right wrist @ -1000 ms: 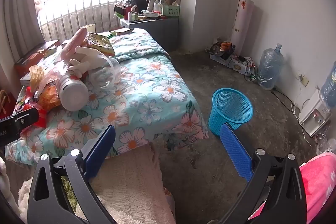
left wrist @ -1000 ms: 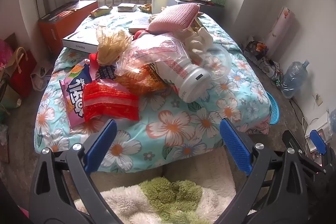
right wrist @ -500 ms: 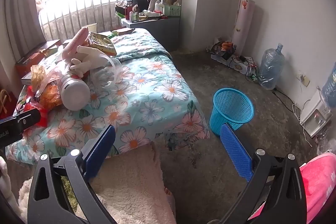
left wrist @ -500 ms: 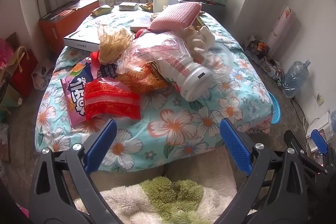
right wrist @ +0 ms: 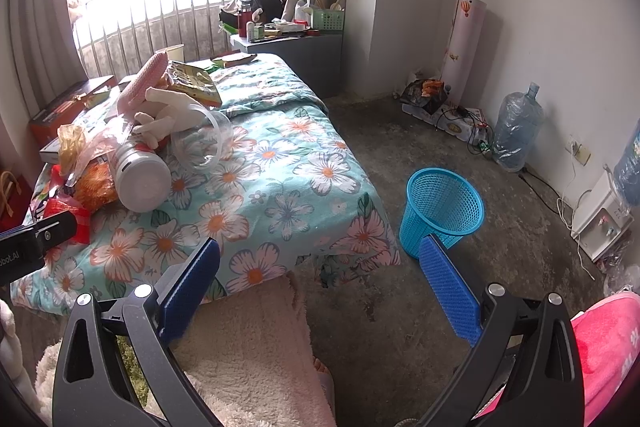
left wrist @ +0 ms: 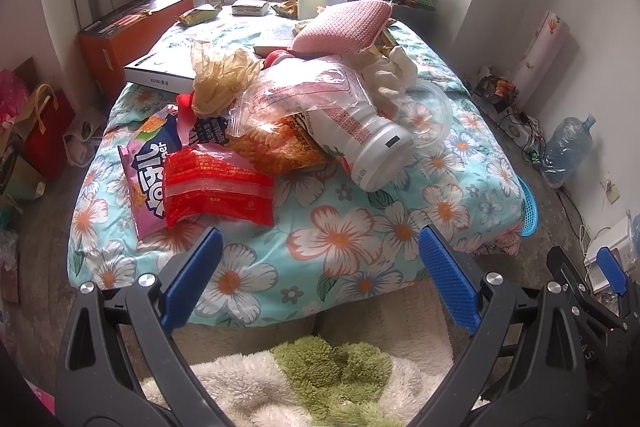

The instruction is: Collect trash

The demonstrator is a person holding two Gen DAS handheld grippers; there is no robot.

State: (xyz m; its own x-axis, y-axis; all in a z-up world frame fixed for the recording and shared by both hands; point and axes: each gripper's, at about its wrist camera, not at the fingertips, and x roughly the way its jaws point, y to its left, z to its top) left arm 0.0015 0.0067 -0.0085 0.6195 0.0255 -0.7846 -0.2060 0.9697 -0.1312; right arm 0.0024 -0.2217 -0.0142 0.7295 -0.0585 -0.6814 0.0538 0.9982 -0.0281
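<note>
Floral bedding [left wrist: 340, 239] carried a wrapper heap [left wrist: 248, 131], blue basket [right wrist: 442, 211] beside it, while left gripper [left wrist: 320, 267] and right gripper [right wrist: 320, 271] gaped empty.

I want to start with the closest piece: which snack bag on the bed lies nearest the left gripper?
The red snack bag, at the pile's front edge just beyond the open left gripper; the pink bag and orange bag lie behind or beside it.
</note>
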